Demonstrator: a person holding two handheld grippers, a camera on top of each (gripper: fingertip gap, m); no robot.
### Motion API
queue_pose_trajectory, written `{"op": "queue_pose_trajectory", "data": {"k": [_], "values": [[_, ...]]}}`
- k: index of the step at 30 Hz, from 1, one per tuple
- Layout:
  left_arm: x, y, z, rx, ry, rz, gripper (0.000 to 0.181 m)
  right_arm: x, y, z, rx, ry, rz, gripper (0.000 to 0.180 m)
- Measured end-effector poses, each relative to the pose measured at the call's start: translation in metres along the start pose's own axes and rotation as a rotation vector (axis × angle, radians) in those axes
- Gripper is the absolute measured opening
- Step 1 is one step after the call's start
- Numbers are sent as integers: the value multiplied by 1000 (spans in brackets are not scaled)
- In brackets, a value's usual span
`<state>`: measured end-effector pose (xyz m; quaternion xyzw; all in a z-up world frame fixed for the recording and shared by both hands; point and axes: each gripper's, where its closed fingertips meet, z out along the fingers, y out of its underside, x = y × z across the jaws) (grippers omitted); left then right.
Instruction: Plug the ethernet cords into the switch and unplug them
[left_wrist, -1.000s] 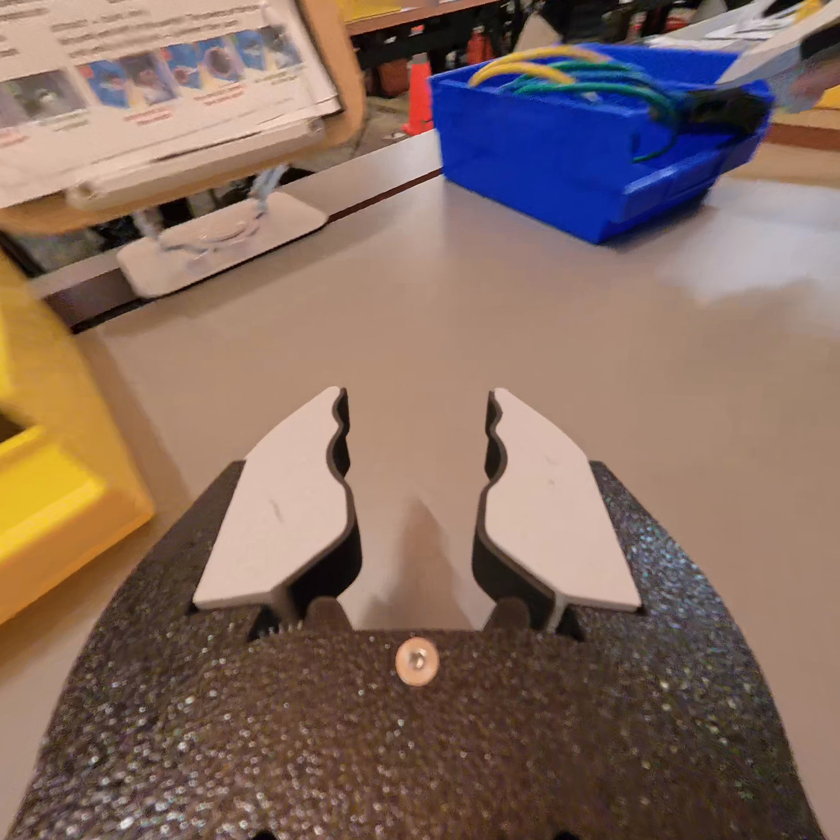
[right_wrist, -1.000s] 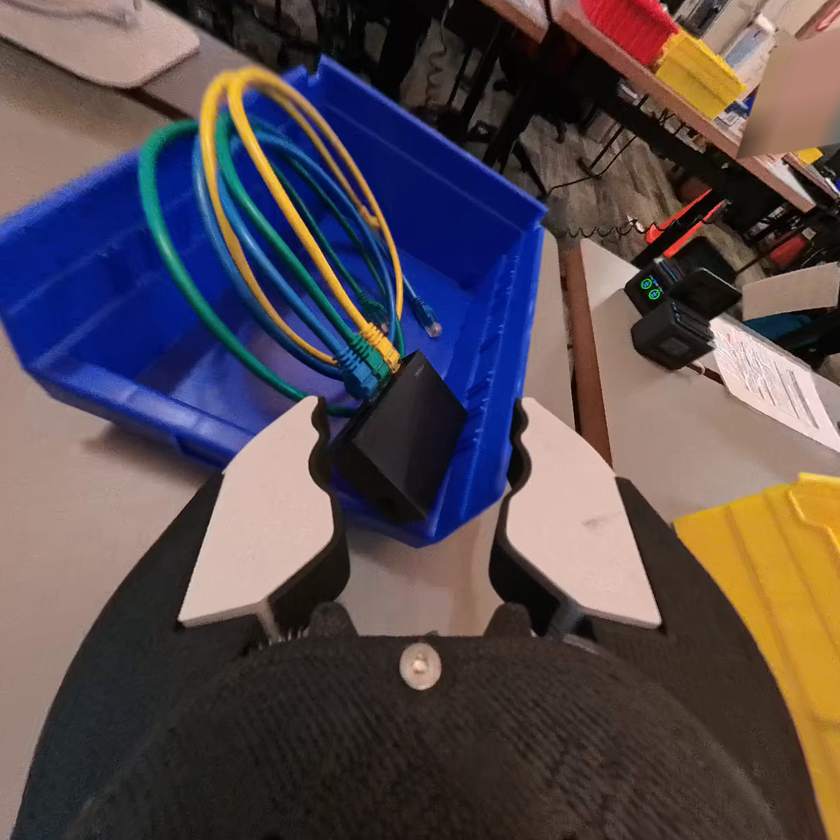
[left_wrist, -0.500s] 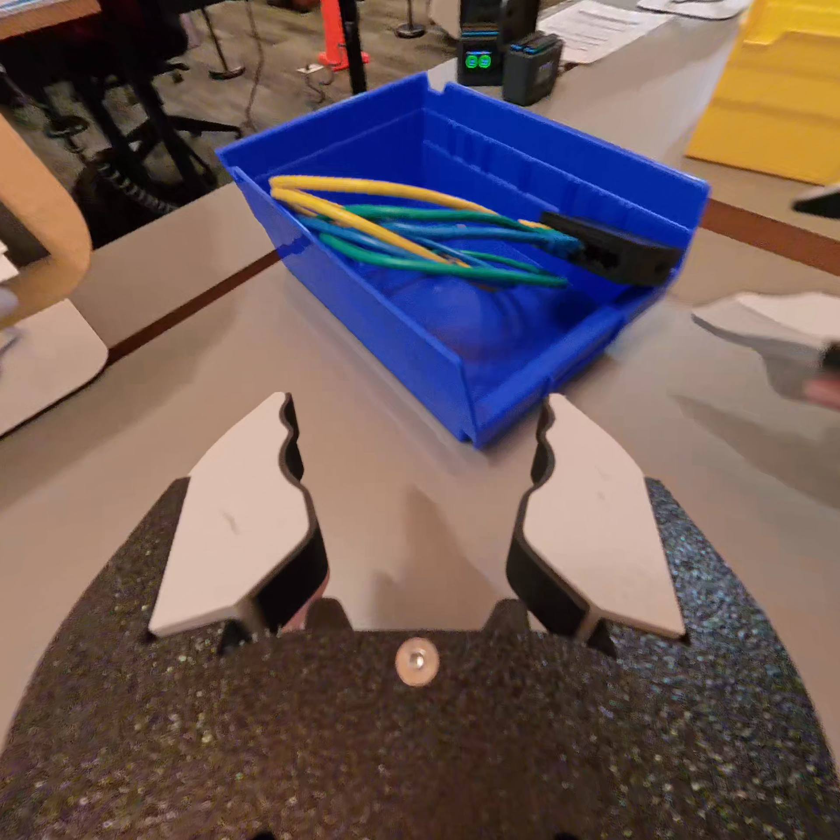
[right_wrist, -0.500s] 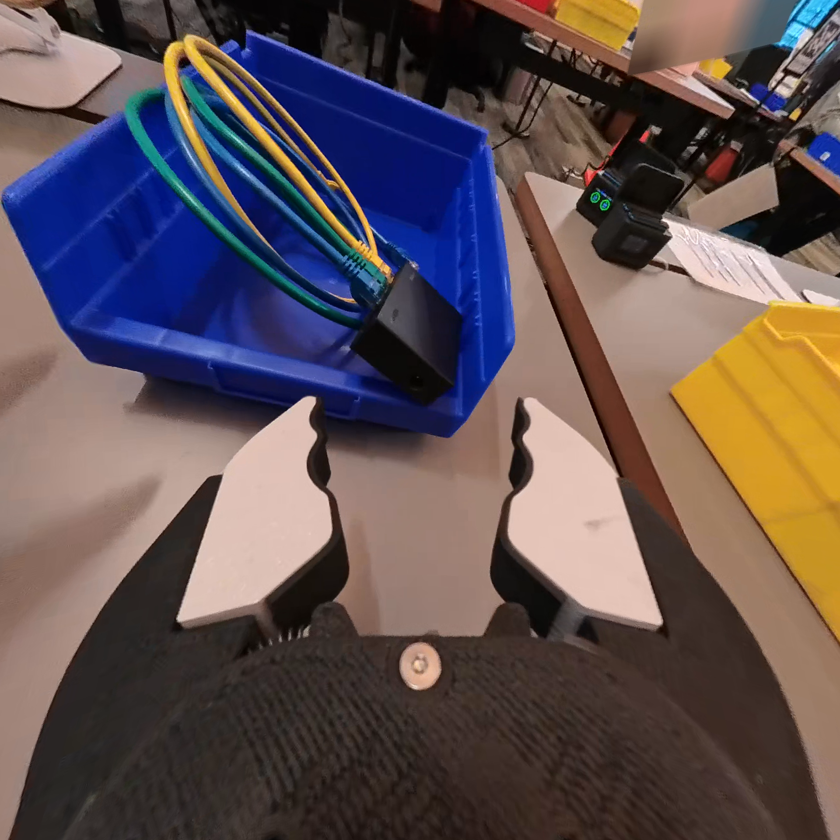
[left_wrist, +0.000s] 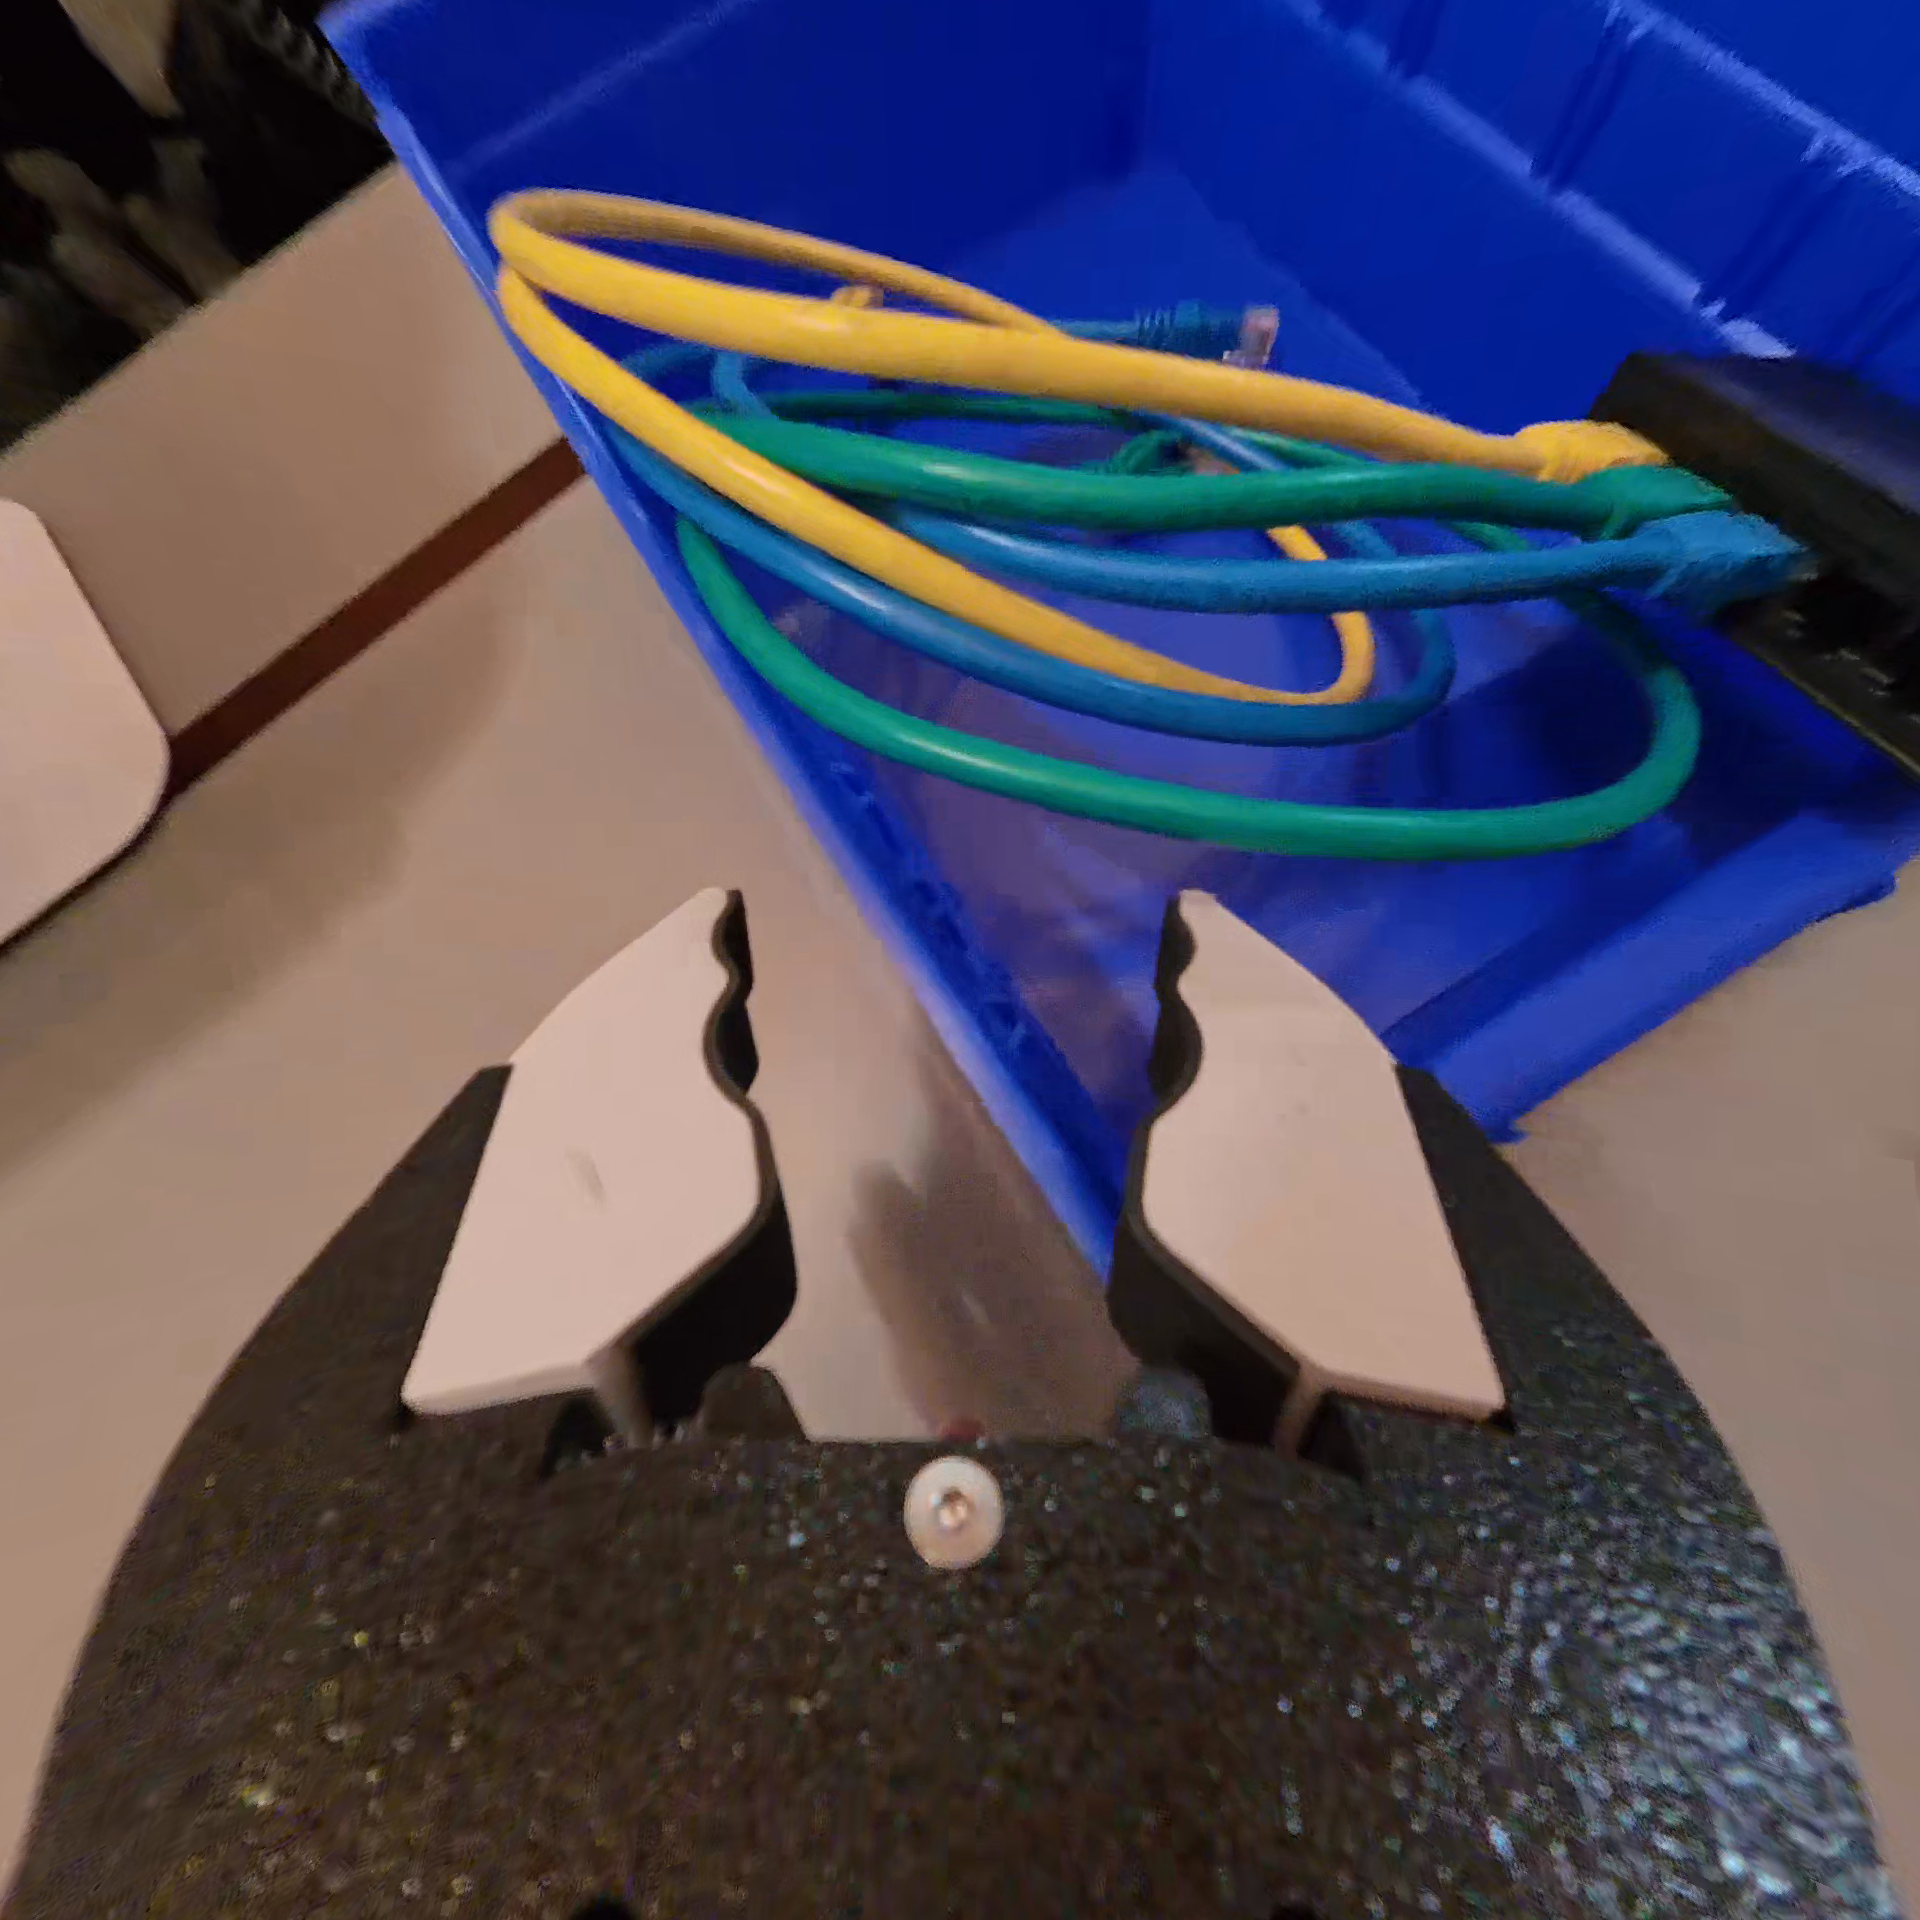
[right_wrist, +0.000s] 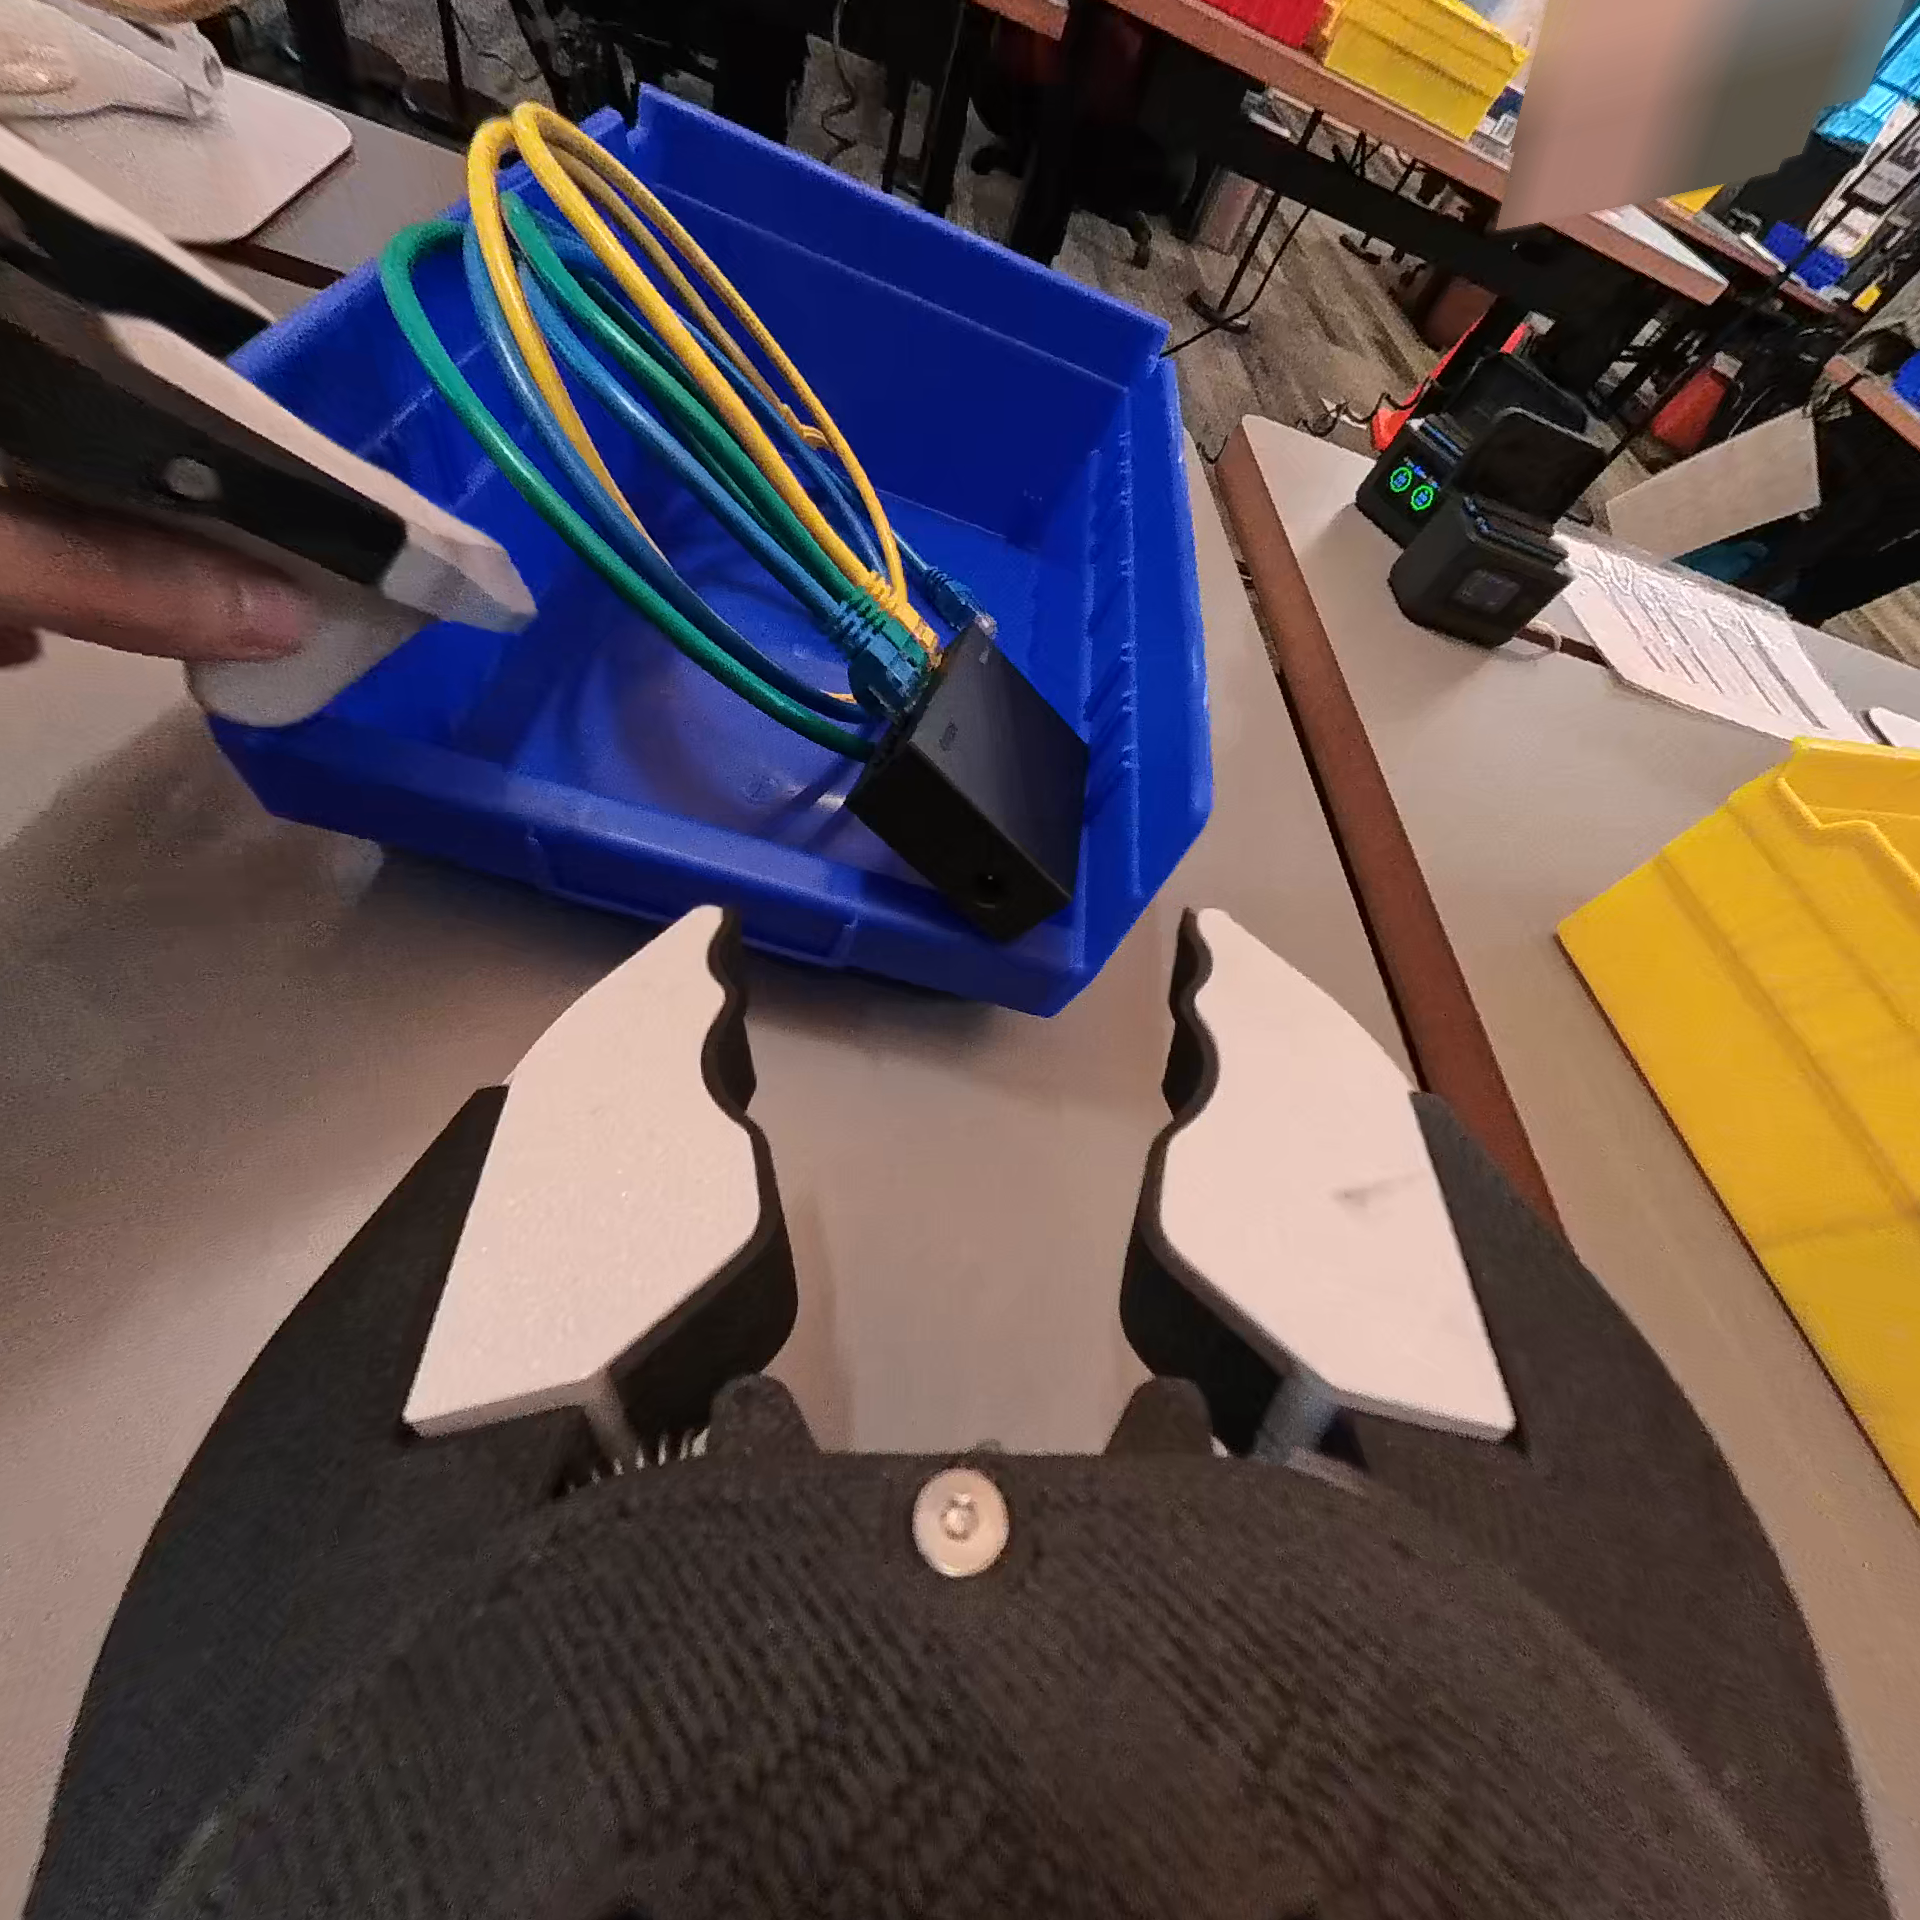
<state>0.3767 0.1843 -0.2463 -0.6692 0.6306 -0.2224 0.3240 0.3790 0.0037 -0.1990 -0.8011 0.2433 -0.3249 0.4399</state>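
left gripper (left_wrist: 951, 925): jaws apart, empty. It sits at the near left wall of the blue bin (left_wrist: 1039, 1091), with the wall edge running between your fingers.
right gripper (right_wrist: 956, 940): jaws apart, empty, over bare table (right_wrist: 312, 987) just short of the bin's front lip.
switch (right_wrist: 971, 774): black box straight ahead of your right gripper, propped tilted in the bin's front right corner. Seen from your left gripper it's far right, past the cable loops.
cords: yellow cord (left_wrist: 935, 348), green cord (left_wrist: 1143, 488) and blue cord (left_wrist: 1195, 577) are each plugged into the switch face that points toward your left side. Loops arch up and back into the bin. Loose ends lie deeper in the bin.
key relation: plug axis runs roughly left-right across you. The right gripper is nearer the switch body, the left is on the cable side.
my read: hold the switch with the right, pull plugs with the left along that axis.
risk: latch tabs too small to see, and the switch may slide.
writing: a small mark on the switch top, unreadable. Printed sheets (right_wrist: 1704, 644) off to the right, not read.
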Motion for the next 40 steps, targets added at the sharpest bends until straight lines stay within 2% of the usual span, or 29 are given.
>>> {"op": "queue_pose_trajectory", "data": {"k": [2,3,5,9,12,16,19,21,27,33,37,40], "values": [[0,-1,7,-28,11,-54,54,-2,-7,-5,25,-29,8,75],[-5,-1,10,-36,-11,-71,32,-1,-11,-8,41,-42,19,75],[-19,-1,13,-29,-43,-101,18,2,-20,-17,79,-49,49,74],[-38,12,1,-41,-10,-78,11,14,-34,-35,135,-21,49,72],[-54,37,-25,-44,32,-50,11,16,-51,-52,213,-47,77,66],[-80,93,-86,-34,91,17,10,-8,-84,-77,335,-196,136,70],[-101,154,-145,-45,131,58,10,-40,-104,-89,370,-282,111,82],[-117,199,-189,-59,158,60,10,-72,-116,-91,378,-356,88,91],[-176,326,-311,-86,125,-26,9,-216,-136,-72,299,-691,92,100],[-234,424,-401,-140,8,-304,5,-385,-181,-43,206,-914,74,108],[-274,471,-443,-170,-163,-418,4,-471,-202,-19,120,-929,73,107],[-305,500,-468,-154,-290,-572,4,-508,-210,7,95,-838,44,103]]}}
